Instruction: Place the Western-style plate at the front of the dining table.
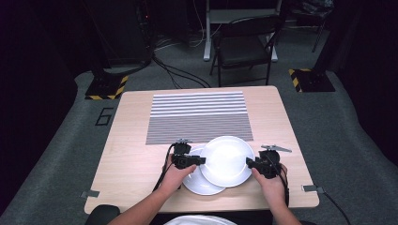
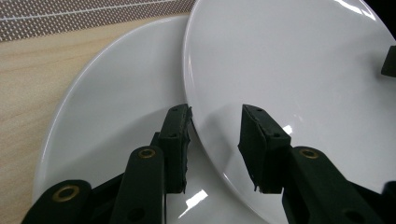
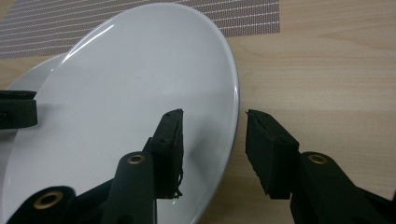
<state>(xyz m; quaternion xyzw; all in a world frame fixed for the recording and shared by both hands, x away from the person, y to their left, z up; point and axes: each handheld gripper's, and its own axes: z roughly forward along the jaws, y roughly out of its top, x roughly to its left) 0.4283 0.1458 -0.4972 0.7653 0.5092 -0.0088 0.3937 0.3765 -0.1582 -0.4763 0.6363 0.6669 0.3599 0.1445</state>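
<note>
Both grippers, left [image 1: 199, 161] and right [image 1: 250, 162], clench opposite rims of the upper white plate [image 1: 227, 159], overlapping a lower plate [image 1: 202, 183].

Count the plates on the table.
2: the upper plate lies between both grippers, overlapping the lower plate nearer the table's front edge. More could hide beneath.
</note>
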